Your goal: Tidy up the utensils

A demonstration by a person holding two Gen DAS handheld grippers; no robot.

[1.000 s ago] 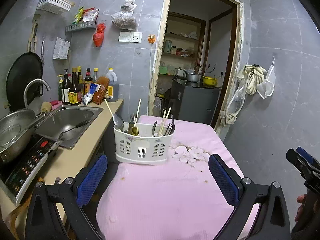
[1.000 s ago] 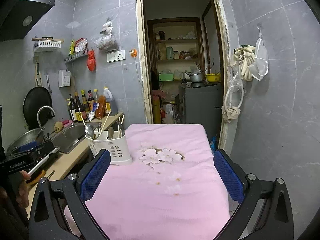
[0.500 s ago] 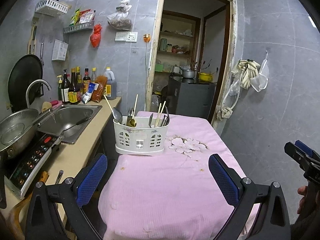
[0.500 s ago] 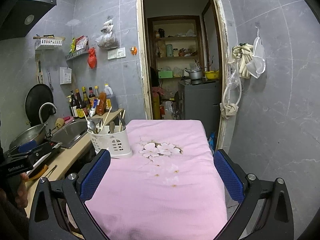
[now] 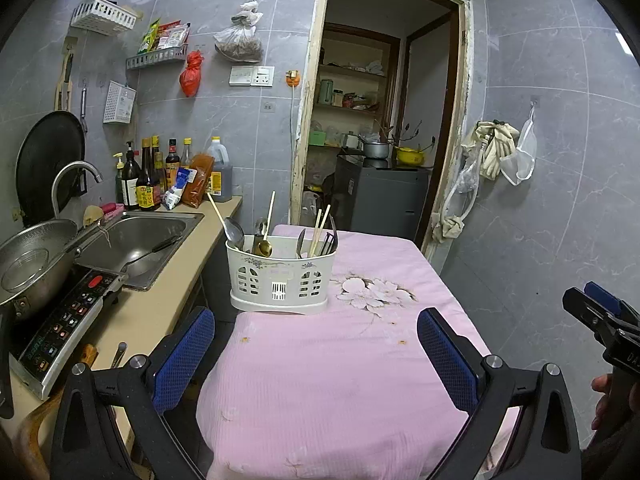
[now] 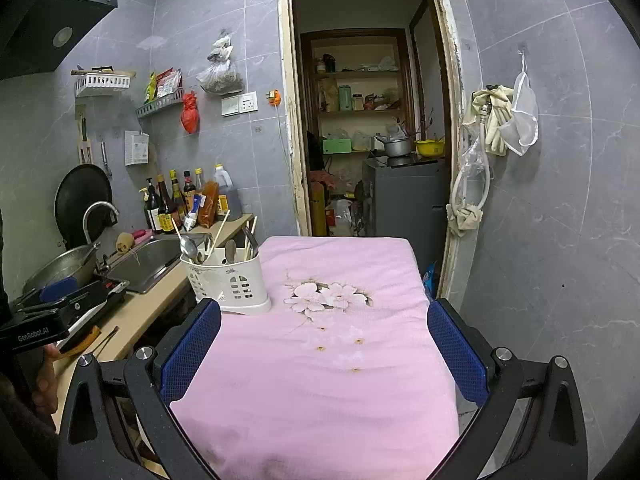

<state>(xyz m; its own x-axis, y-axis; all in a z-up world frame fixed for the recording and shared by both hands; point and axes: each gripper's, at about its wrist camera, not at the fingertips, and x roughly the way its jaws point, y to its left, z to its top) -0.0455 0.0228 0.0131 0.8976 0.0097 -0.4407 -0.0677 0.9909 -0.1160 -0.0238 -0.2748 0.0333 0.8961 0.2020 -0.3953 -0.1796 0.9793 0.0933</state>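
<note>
A white plastic utensil caddy [image 5: 280, 280] stands at the far left of the pink-covered table [image 5: 344, 364]; it also shows in the right wrist view [image 6: 228, 280]. It holds spoons [image 5: 234, 232], chopsticks [image 5: 320, 226] and dark-handled cutlery, sorted in compartments. My left gripper [image 5: 316, 356] is open and empty, held above the table's near half, well short of the caddy. My right gripper [image 6: 324, 352] is open and empty too, over the table's near end. No loose utensil lies on the cloth.
A counter on the left has a sink [image 5: 136, 240], a wok [image 5: 32, 264] on an induction cooker [image 5: 64, 320], and bottles [image 5: 148, 184] at the wall. A doorway [image 5: 372, 140] opens behind the table. The grey tiled wall [image 5: 560, 200] is on the right.
Both grippers have drawn back from the table and risen slightly; the caddy looks a little farther off. Both stay open and empty.
</note>
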